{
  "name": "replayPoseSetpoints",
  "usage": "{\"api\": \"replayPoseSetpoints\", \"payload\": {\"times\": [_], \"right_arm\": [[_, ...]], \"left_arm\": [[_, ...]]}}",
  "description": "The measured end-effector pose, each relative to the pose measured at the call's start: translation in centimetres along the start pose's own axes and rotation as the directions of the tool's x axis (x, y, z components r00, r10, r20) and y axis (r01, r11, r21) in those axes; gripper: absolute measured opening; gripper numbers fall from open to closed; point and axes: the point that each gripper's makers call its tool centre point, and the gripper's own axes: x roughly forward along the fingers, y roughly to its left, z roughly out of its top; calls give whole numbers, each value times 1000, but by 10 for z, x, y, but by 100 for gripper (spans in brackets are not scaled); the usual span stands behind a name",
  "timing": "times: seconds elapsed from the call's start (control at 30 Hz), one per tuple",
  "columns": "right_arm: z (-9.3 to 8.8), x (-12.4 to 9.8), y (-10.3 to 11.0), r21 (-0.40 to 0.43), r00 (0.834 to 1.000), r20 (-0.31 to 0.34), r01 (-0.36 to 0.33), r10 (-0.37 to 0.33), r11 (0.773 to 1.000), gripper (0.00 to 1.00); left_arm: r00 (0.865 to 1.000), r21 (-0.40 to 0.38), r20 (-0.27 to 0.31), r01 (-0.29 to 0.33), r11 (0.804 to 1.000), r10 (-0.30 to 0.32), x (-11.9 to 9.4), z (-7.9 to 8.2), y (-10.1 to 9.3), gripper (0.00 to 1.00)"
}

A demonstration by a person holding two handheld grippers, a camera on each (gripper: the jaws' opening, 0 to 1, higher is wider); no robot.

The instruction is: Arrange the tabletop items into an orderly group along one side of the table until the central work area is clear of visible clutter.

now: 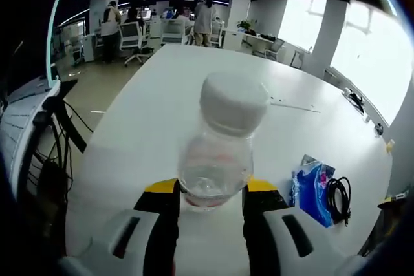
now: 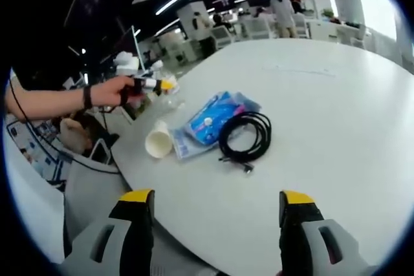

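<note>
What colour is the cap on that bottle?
White; the bottle is clear. Its cap shows best in the left gripper view.

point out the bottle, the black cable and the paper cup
bottle [image 1: 217, 159], left gripper view, on its clear body below the white cap
black cable [image 2: 246, 135], right gripper view, on the coil's left side
paper cup [image 2: 158, 141], right gripper view, on its white side wall

bottle [image 1: 220, 153] base hidden by fingers [image 1: 162, 224] | pouch [image 2: 210, 121] print perhaps illegible

left hand-held gripper [image 1: 210, 201] clamped, right hand-held gripper [image 2: 217, 208] spread
</note>
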Motion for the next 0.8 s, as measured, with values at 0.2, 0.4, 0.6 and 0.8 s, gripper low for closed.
{"api": "replayPoseSetpoints", "payload": {"times": [0.2, 0.4, 0.6, 0.8], "right_arm": [[0, -1, -2, 5, 1000, 1, 6, -6, 1000, 80], [-1, 1, 1, 2, 1000, -3, 0, 0, 1000, 80], [0, 1, 1, 2, 1000, -2, -2, 2, 1000, 81], [1, 1, 2, 3, 1000, 4, -5, 5, 1000, 80]], "left_arm": [[999, 6, -17, 28, 1000, -28, 1, 1, -5, 37], [999, 7, -26, 40, 999, -39, 1, 2, -6, 38], [998, 7, -29, 56, 998, -56, -2, 3, -7, 38], [998, 38, -14, 66, 997, -66, -11, 9, -7, 39]]}}
